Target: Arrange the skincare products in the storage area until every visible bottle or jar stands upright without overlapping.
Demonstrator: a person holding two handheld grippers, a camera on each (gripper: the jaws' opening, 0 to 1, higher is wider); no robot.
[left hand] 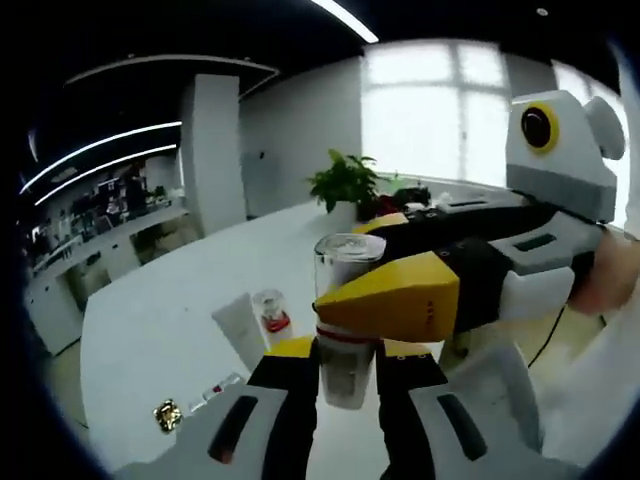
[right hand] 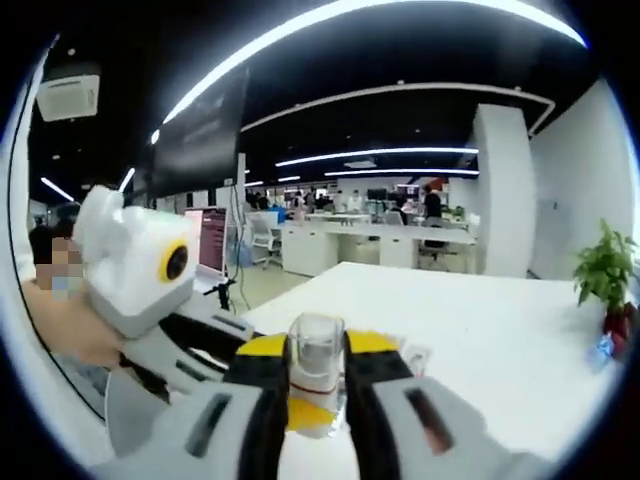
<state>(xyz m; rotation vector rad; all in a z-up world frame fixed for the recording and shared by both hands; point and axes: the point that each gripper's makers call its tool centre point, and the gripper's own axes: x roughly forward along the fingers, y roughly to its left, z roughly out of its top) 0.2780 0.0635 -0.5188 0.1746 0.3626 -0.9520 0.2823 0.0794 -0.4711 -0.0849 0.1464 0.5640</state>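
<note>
A clear bottle [left hand: 347, 262] with a red band and a wide clear cap is held up above the white table [left hand: 150, 320]. My left gripper [left hand: 345, 352] is shut on its lower part. My right gripper [left hand: 342, 272] reaches in from the right, its yellow jaws closed across the bottle's middle. In the right gripper view the same bottle [right hand: 316, 362] stands between the fingers of my right gripper [right hand: 317, 372], and a yellow jaw of my left gripper [right hand: 308, 414] shows just below it. A small red-banded jar [left hand: 270, 310] and a white tube [left hand: 240, 328] stand on the table behind.
A small gold item [left hand: 167, 415] lies near the table's front left. A potted plant [left hand: 345, 185] stands at the far edge, and the same plant [right hand: 603, 270] shows on the right of the right gripper view. Office desks with people fill the background. A person's hand holds the left gripper.
</note>
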